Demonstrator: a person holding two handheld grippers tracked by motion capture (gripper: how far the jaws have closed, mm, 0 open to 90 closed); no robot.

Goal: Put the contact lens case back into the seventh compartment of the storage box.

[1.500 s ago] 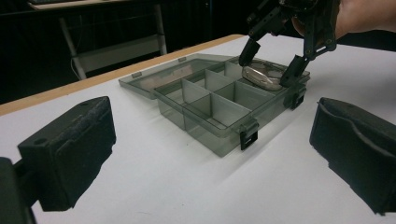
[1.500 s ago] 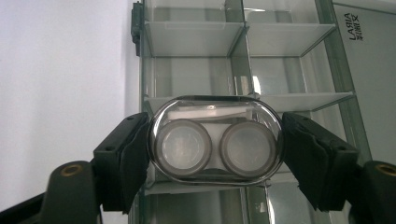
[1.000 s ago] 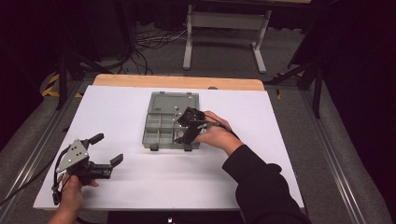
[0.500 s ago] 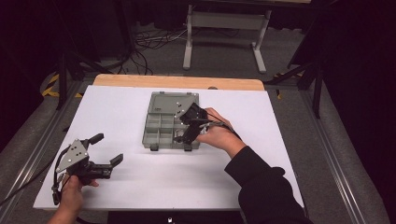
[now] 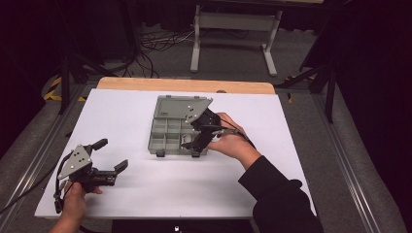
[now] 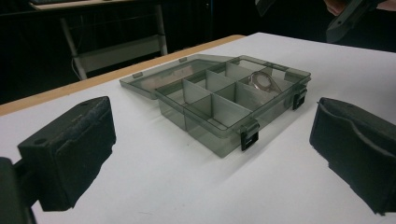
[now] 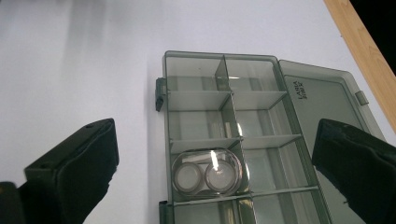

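A grey see-through organizer box [image 5: 167, 136] lies mid-table, its lid [image 5: 182, 107] folded open toward the far side. In one compartment near the right end sits a small clear case with two round wells [image 7: 205, 177] [image 6: 261, 81]. My right gripper [image 5: 194, 135] hovers open over the box's right end, its jaws straddling the box [image 7: 233, 121] and the clear case, nothing between them. The right gripper [image 7: 219, 163] touches nothing. At the near left my left gripper [image 5: 111, 154] is held wide open just above the table, aimed at the box [image 6: 224, 107] from a distance.
The table is covered in white [image 5: 291, 126], with a wooden strip [image 5: 184, 85] along the far edge. Beyond it on the floor are a metal stand [image 5: 233, 29] and loose cables [image 5: 155, 43]. Rails run along both table sides.
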